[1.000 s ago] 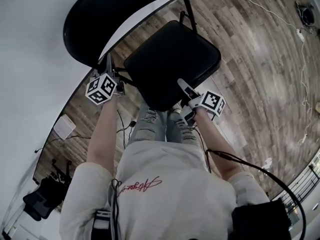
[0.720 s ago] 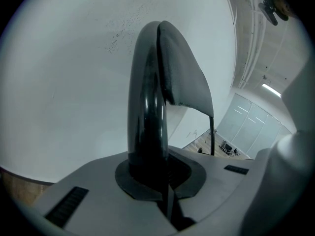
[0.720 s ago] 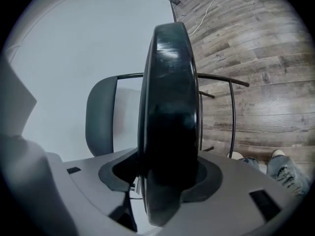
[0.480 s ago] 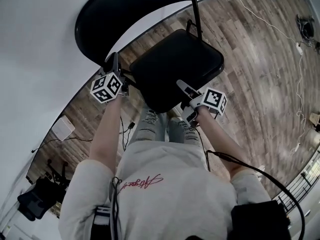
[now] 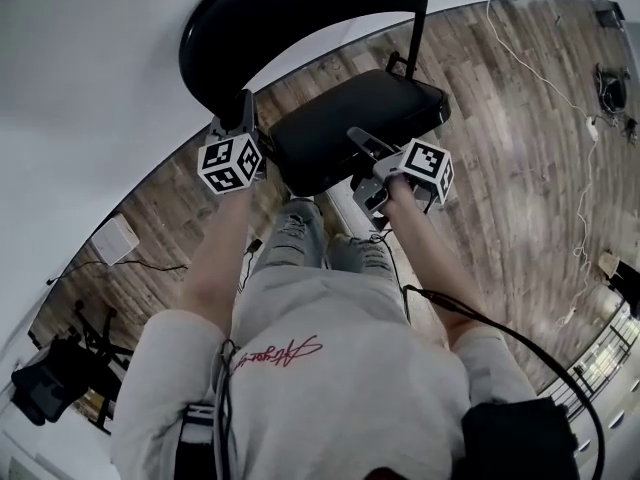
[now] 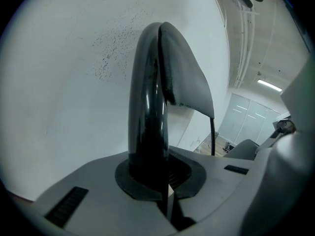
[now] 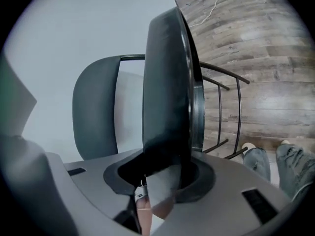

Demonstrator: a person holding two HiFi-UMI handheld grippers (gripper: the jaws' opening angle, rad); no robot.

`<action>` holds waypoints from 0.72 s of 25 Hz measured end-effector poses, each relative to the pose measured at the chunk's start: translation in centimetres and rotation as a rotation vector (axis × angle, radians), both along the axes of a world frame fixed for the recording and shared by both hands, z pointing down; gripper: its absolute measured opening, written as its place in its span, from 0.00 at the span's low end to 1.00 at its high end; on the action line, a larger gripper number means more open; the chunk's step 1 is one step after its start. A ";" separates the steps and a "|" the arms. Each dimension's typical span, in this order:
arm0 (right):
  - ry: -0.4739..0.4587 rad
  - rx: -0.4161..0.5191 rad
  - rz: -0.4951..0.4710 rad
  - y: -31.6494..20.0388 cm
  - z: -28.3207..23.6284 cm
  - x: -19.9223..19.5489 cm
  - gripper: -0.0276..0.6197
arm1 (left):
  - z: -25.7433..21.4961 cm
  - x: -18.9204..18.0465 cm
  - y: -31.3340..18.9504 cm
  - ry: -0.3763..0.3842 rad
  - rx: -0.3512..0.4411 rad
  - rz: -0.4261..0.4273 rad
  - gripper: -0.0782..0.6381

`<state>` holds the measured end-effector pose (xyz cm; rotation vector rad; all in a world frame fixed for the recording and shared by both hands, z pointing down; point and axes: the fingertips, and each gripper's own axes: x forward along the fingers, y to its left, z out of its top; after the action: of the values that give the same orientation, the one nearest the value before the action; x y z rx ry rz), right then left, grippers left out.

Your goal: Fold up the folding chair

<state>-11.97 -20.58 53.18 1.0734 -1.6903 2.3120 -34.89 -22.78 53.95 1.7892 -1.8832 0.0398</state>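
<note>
The chair (image 5: 350, 128) was black, the floor (image 5: 520, 148) grey-brown wood-grain planks, the wall (image 5: 90, 68) white, the cubes (image 5: 230, 163) black-and-white squares, and the shirt (image 5: 330, 368) pale grey with red script.

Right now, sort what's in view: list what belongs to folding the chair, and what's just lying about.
Job: folding chair seat, backrest, frame tube; left gripper, shut on the frame tube; right gripper, jaws closing on the seat edge.
Lying about: white box; cables.
</note>
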 end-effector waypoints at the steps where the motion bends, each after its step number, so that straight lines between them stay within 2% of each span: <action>1: -0.010 -0.012 0.014 -0.3 -0.3 -0.4 0.29 | -0.3 -0.1 0.1 -0.009 0.005 -0.005 0.13; 9: 0.006 -0.159 0.085 -5.5 -0.5 -5.6 0.29 | -1.1 -1.4 -1.6 -0.043 0.036 0.000 0.13; 14: 0.022 -0.200 0.097 -6.5 -0.8 -6.6 0.29 | -1.5 -1.3 -1.9 -0.048 0.046 0.022 0.13; 18: 0.045 -0.225 0.100 -7.7 -0.6 -7.4 0.29 | -2.1 -1.7 -2.8 -0.019 0.066 0.041 0.13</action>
<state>-19.36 -28.32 52.61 1.1775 -1.3492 2.4453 -36.56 -25.62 51.87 1.8781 -1.8816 0.0096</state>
